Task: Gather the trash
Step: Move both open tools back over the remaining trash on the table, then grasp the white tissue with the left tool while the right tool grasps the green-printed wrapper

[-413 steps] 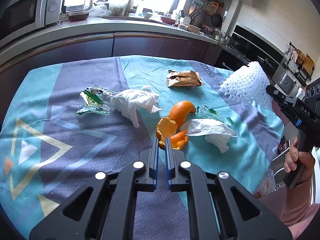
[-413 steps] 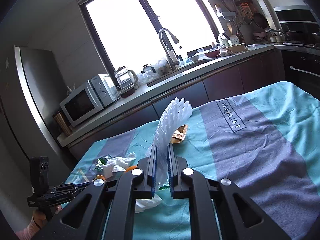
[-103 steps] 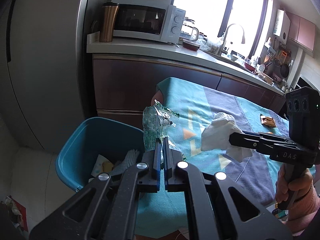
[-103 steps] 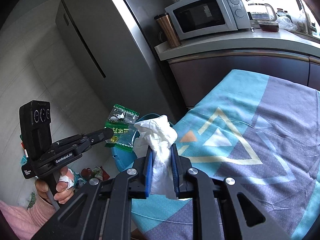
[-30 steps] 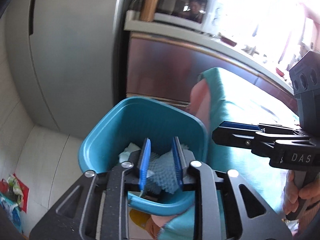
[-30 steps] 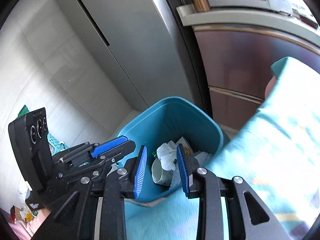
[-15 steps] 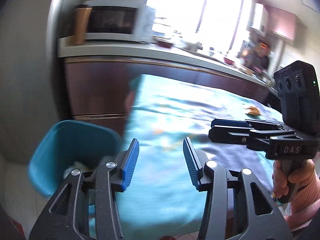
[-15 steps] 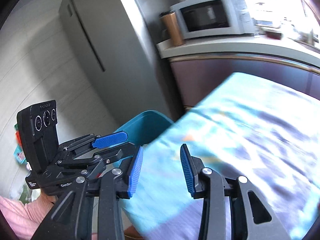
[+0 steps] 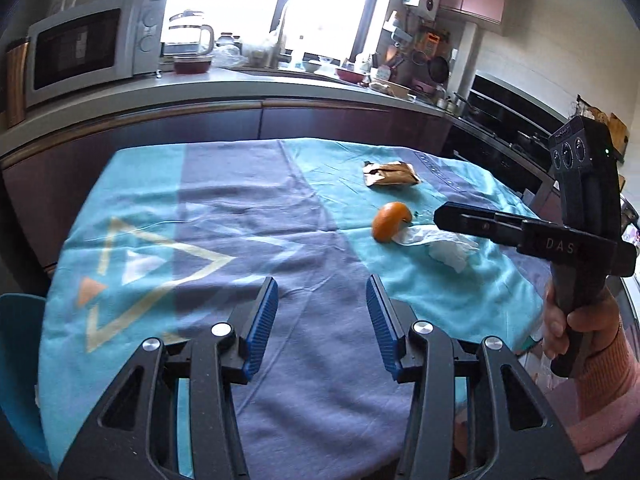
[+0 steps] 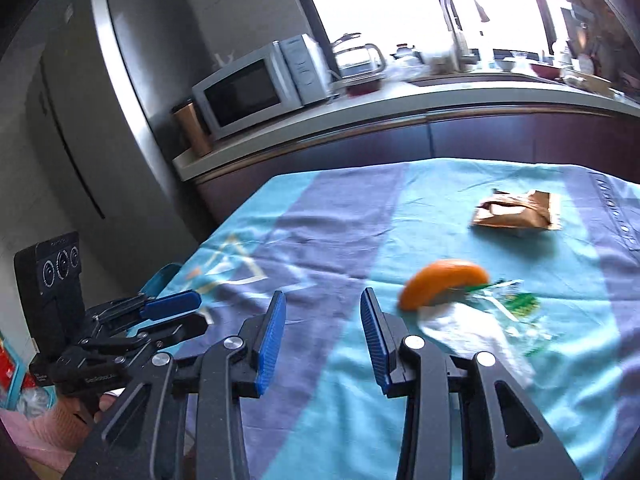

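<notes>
I see the left gripper [image 9: 322, 316] low over the purple part of the cloth [image 9: 256, 216] on the surface. Its jaws are spread apart w/ nothing btwn them. They have just been opening.

The right gripper [image 10: 323, 326] is over the cloth too. Its jaws are spread, nothing btwn them, and they have just been opening as well. In the left view I see it from the side, held by a hand [image 9: 568, 328] in a pink sleeve [image 9: 604, 392], its tip over the tissue [image 9: 444, 246].

Trash on the cloth, all on the right half: an orange peel [image 9: 390, 221] sits touching the white tissue. A green wrapper [image 10: 516, 304] lies just beside the peel and tissue; it shows in the right view only. A brown packet [image 9: 390, 173] lies farther back, apart from the rest, near the far edge.

A bit of the blue bin [image 9: 16, 360] shows at the left edge, next to the surface and lower down. I can't see inside it.

Behind are a microwave [image 9: 92, 46], a kettle [image 9: 188, 38] and a fridge [image 10: 108, 120].
</notes>
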Action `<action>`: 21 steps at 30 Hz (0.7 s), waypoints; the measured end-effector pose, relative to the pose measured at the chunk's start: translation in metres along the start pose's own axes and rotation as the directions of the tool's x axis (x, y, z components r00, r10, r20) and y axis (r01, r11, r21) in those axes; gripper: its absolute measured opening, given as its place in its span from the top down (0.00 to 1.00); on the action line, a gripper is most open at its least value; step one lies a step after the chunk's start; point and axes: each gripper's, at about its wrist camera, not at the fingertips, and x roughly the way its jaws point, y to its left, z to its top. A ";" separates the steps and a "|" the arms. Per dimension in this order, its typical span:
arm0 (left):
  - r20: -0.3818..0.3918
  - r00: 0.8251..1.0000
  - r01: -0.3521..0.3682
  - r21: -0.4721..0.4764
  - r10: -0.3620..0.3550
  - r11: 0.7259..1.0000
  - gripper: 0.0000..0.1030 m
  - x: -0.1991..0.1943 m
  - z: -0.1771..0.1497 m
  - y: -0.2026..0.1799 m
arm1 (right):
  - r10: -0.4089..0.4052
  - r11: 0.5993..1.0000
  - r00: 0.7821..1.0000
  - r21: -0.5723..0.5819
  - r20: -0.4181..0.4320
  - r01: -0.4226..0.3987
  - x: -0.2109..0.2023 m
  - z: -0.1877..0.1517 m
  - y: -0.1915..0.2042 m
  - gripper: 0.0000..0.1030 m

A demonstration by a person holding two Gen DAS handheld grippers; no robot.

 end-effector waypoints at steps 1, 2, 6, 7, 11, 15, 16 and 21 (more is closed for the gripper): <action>-0.010 1.000 0.018 0.006 -0.018 1.000 0.56 0.007 0.001 -0.007 | -0.028 0.999 1.000 0.020 0.008 0.028 -0.005 0.000 -0.013 0.64; -0.019 0.999 0.036 0.010 -0.036 0.999 0.56 0.013 0.002 -0.013 | -0.051 0.998 0.999 0.039 0.012 0.050 -0.008 0.003 -0.027 0.64; -0.070 0.992 0.109 0.023 -0.107 0.994 0.56 0.039 0.007 -0.040 | -0.121 0.987 0.992 0.112 0.022 0.118 -0.014 0.002 -0.068 0.64; -0.083 0.989 0.124 0.025 -0.122 0.992 0.56 0.047 0.010 -0.045 | -0.124 0.984 0.992 0.133 0.018 0.121 -0.013 0.002 -0.078 0.64; -0.128 0.971 0.203 0.005 -0.201 0.979 0.53 0.075 0.018 -0.070 | -0.104 0.968 0.994 0.227 -0.008 0.104 -0.007 -0.002 -0.115 0.63; -0.174 0.952 0.251 -0.032 -0.252 0.968 0.52 0.104 0.026 -0.087 | -0.069 0.951 0.997 0.299 -0.025 0.073 0.001 -0.006 -0.140 0.60; -0.186 0.947 0.259 -0.045 -0.263 0.965 0.52 0.110 0.029 -0.090 | -0.059 0.950 0.998 0.306 -0.028 0.065 0.003 -0.006 -0.143 0.60; -0.222 0.923 0.302 -0.096 -0.316 0.949 0.49 0.135 0.038 -0.099 | -0.025 0.948 0.999 0.316 -0.040 0.037 0.010 -0.007 -0.148 0.56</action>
